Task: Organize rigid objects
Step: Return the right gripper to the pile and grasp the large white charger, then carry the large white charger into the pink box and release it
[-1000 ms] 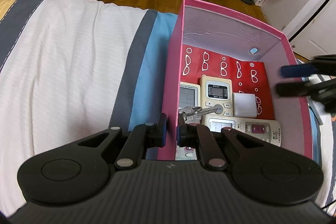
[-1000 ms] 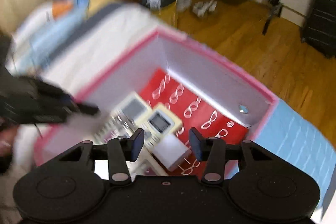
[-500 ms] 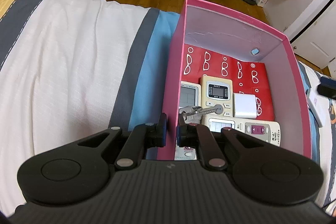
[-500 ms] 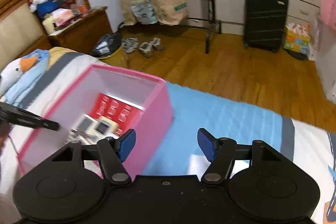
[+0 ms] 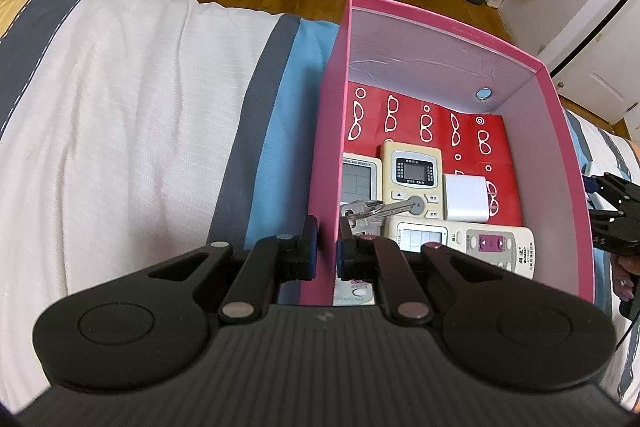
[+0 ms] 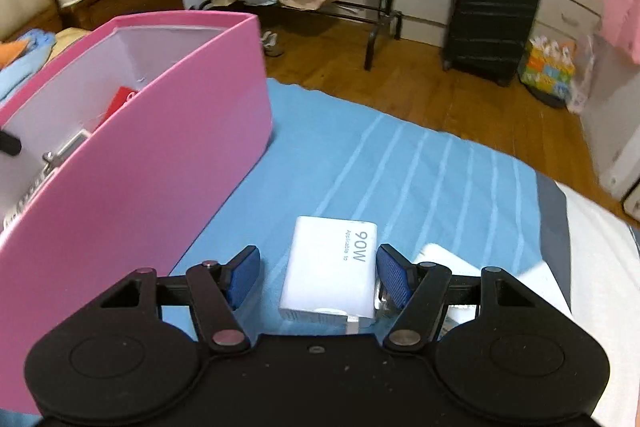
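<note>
Left gripper (image 5: 327,251) fingers pinch the pink box (image 5: 568,163) wall. Right gripper (image 6: 316,277) fingers spread, straddling white charger (image 6: 330,275) on the bed beside the box; right finger seemingly touching, might nudge it askew.

Each tool (image 6: 317,277) is matte black, with silver pivot screws and ribbed blue finger pads (image 6: 394,281).
</note>
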The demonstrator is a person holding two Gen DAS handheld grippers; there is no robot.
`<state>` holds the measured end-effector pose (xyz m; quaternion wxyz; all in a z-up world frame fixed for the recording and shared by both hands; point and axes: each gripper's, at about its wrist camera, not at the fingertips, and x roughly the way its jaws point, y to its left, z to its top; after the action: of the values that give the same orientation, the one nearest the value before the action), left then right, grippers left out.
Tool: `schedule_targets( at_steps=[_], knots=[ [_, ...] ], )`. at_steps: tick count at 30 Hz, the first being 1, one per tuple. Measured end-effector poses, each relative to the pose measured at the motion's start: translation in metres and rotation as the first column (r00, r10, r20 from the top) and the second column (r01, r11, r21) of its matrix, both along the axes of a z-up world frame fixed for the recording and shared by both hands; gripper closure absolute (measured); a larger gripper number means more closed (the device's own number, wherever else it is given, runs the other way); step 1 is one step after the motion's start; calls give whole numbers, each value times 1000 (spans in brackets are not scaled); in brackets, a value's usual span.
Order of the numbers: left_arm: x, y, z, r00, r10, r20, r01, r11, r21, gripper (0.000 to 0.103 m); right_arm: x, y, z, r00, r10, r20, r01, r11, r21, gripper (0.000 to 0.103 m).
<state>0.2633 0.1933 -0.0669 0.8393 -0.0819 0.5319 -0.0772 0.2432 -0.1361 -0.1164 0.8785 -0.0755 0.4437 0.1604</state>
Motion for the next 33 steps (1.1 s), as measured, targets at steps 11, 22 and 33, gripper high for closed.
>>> schedule_targets(
  at_steps=[11, 22, 33],
  knots=[
    [0, -1, 0, 1000, -4, 2, 4, 1000, 0, 95, -12, 24, 5, 994, 60, -94, -67, 994, -81, 46],
    [-8, -14, 5, 994, -99, 43, 96, 992, 81, 95, -12, 20, 3, 988, -27, -150, 18, 998, -62, 49],
    [-9, -15, 6, 994, -103, 49, 98, 991, 89, 96, -44, 29, 40, 992, -34, -120, 36, 999, 12, 49]
  ],
)
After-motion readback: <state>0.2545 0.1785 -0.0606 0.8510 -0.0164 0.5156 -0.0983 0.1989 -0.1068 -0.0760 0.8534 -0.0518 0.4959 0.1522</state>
